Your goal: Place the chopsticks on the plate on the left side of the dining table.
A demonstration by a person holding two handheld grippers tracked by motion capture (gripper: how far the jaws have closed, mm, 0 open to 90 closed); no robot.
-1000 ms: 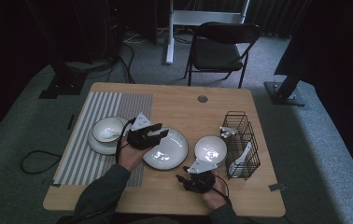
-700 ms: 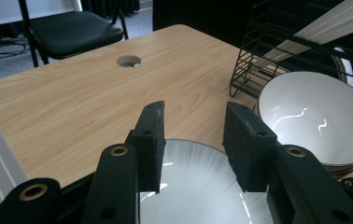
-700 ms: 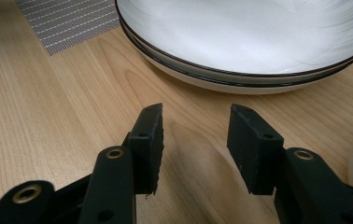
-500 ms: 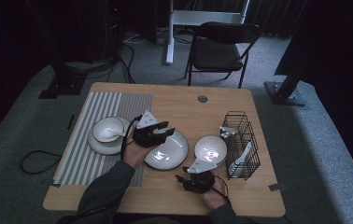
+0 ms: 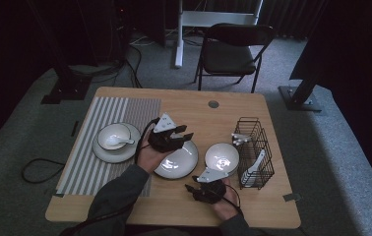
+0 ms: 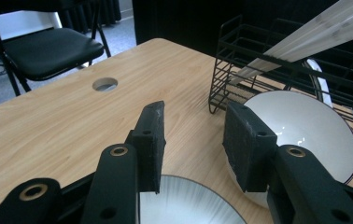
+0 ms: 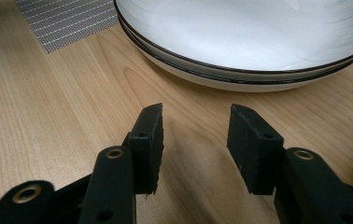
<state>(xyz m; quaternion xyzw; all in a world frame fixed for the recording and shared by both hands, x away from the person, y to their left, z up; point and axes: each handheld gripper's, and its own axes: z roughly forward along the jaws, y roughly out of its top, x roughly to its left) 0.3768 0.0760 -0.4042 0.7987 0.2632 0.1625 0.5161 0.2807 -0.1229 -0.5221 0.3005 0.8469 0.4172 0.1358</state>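
High view: left gripper (image 5: pixel 180 139) hovers over the far edge of the centre plate (image 5: pixel 176 161), jaws apart w/ nothing between them. Right gripper (image 5: pixel 194 188) sits low at the near table (image 5: pixel 194 105) edge, just near of the bowl (image 5: pixel 221 157), jaws also spread & empty. Bowl stands right of the plate, touching the wire rack (image 5: pixel 254 151). Far left on the striped mat (image 5: pixel 100 137): small bowl w/ spoon (image 5: pixel 114 137).

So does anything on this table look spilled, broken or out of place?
Nothing stands out. The plate and bowl sit upright on the table, the spoon rests in the bowl on the striped mat, and the wire rack stands straight.
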